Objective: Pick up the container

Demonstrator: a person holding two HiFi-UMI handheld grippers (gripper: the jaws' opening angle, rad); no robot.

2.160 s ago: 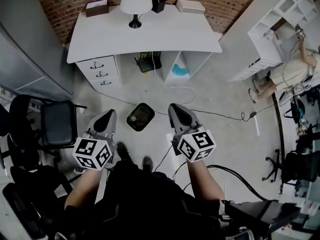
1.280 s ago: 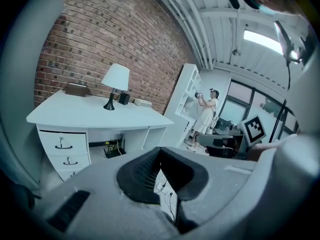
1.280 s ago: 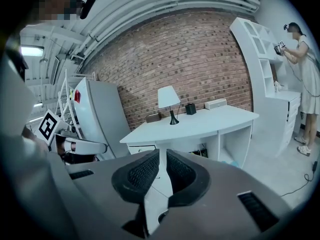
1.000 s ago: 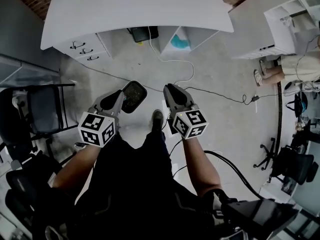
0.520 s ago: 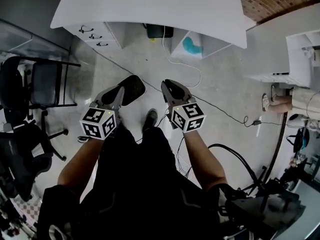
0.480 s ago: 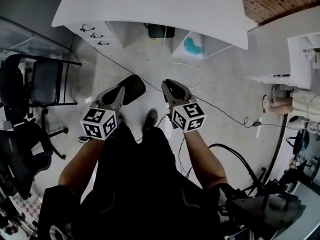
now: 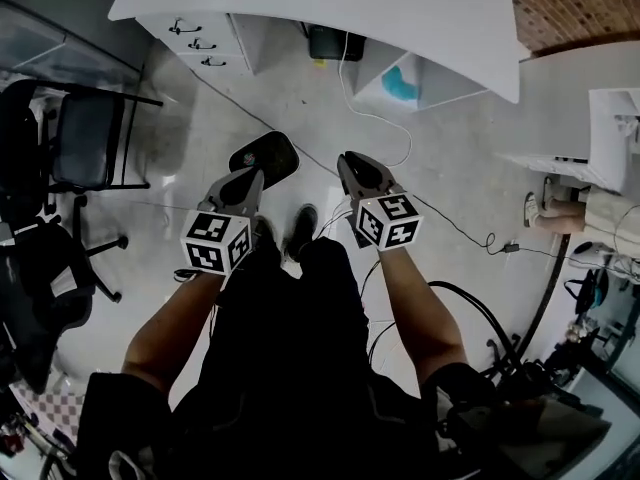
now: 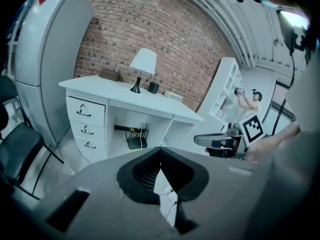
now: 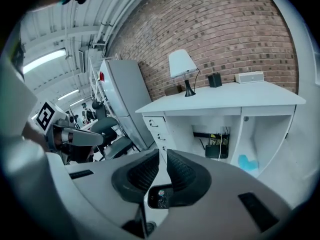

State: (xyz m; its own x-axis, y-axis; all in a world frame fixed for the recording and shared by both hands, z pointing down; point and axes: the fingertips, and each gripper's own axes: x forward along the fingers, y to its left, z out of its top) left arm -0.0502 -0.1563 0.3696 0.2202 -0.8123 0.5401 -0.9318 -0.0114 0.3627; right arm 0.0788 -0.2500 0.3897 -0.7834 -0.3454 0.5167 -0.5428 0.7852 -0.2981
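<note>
Left gripper (image 8: 160, 159) is pointing down and forward with its 2 black ribbed pads (image 8: 145, 173) pressed together, nothing pinched between them, only a sliver of pale floor and cable showing through the slit below. Right gripper (image 9: 162, 160) is doing the same beside it, its pads all but closed with a hairline gap and nothing gripped (a small dark shape is showing low in the gap behind the pads, cannot tell what it is). Both grippers are being held side by side out in front of the person's knees, each with its marker cube (image 7: 215, 243) facing up toward the head camera. The container (image 7: 268, 154), a dark oval tub, is sitting on the floor (image 7: 450, 168) just ahead of the left gripper; in the head view the left tips are overlapping its near edge, but contact cannot be told, and the right gripper is standing apart from it to the right. The person's 2 dark shoes (image 7: 300, 230) are showing between the grippers, just behind the container. A thin cable (image 7: 385, 128) is trailing across the floor past the right gripper toward the white desk (image 7: 400, 8), which is standing beyond the container with 3 drawers (image 7: 200, 38) at its left end and a black box (image 7: 333, 43) underneath. A lamp (image 8: 143, 64) is standing on the desk against the brick wall (image 8: 170, 29). A black chair (image 7: 85, 138) is standing off to the left, and another person (image 7: 600, 208) is at the far right by white shelving.
</note>
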